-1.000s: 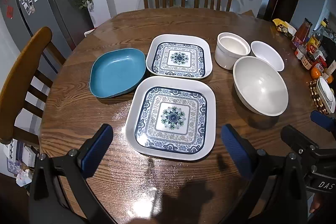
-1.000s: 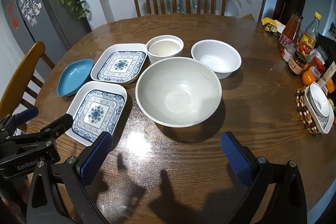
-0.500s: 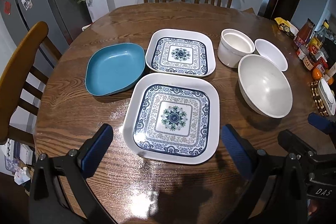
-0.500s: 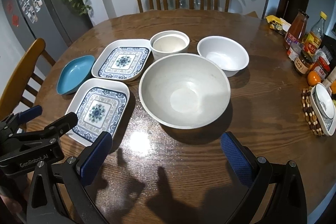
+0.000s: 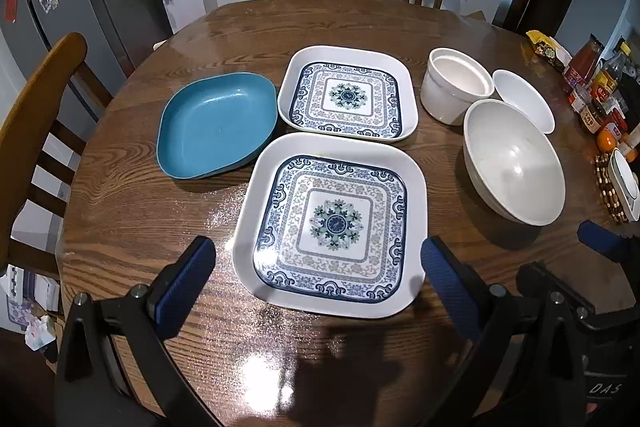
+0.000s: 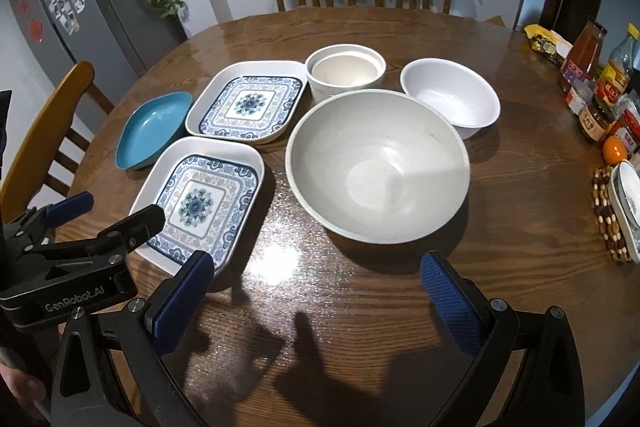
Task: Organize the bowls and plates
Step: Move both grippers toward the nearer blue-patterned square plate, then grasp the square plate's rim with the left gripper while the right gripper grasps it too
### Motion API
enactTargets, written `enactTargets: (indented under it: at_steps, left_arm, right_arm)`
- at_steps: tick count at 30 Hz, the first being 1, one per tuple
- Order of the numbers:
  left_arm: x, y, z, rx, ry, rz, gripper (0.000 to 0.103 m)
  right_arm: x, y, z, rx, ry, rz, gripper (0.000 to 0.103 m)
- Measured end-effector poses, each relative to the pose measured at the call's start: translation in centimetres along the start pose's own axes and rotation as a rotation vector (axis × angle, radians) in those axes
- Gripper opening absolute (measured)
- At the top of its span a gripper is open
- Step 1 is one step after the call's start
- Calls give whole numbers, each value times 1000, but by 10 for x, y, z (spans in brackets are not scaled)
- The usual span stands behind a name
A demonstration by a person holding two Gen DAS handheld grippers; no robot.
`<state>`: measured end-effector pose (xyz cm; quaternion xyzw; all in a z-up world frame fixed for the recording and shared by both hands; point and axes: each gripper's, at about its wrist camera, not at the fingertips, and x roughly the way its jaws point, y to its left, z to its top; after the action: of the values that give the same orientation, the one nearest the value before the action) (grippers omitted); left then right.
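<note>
A round wooden worktop point(image 5: 132, 211) holds six dishes. The left gripper point(image 5: 318, 277) hovers with its blue-padded fingers point(image 5: 184, 277) spread wide on either side of the near patterned square plate point(image 5: 332, 223), not touching it. A second patterned plate point(image 5: 347, 94) lies just behind, with a blue dish point(image 5: 216, 125) beside it. The right gripper point(image 6: 318, 293), fingers also spread and empty, faces the large white bowl point(image 6: 378, 165); a white crock point(image 6: 345, 71) and a small white bowl point(image 6: 450, 97) sit behind.

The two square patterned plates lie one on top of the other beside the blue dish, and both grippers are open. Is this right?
Not quite. The two square patterned plates lie side by side on the wooden table, not stacked; the left wrist view shows it. The rest holds.
</note>
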<state>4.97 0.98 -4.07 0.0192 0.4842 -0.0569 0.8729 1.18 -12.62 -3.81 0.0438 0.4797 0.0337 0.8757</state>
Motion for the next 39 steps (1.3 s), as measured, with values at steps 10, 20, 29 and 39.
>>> enactTargets:
  at_steps: [10, 20, 29, 39]
  left_arm:
    - [11, 10, 1, -17, 20, -1, 102]
    - [30, 35, -1, -58, 56, -2, 102]
    - [60, 50, -6, -76, 126, -2, 83]
    - [69, 50, -5, -45, 139, -12, 72]
  right_arm:
    - [11, 18, 0, -39, 33, 62, 103]
    - [33, 33, 0, -53, 75, 113, 103]
    - [66, 36, 4, -4, 131, 169, 94]
    - [86, 42, 11, -17, 165, 170, 54]
